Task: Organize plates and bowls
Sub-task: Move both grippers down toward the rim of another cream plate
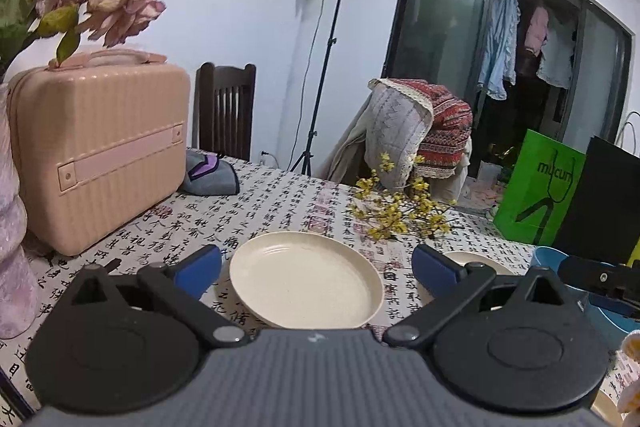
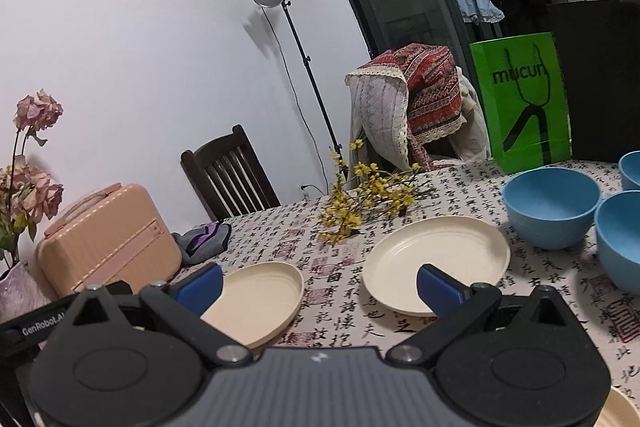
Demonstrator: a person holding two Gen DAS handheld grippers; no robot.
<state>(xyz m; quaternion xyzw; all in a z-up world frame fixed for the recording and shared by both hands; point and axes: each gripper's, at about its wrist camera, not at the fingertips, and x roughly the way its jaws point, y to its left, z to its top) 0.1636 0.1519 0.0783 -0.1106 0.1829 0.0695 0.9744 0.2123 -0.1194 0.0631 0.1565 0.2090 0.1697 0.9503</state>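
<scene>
free: cloth between plates [image 2: 332, 291] | blocked left: suitcase [image 2: 108, 239]

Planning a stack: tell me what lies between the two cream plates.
Only bare printed tablecloth separates the left plate and right plate, seen in the right wrist view.

Green bag [image 2: 520, 99] reads "mucun"; black bar [image 2: 36, 325] (left edge) "GenRobot.A…"; tablecloth [image 2: 332, 287] w/ Chinese calligraphy.

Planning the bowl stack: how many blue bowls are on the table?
3, all at the right: one bowl nearest the green bag, one in front, one cut off behind. More may be out of frame.
</scene>
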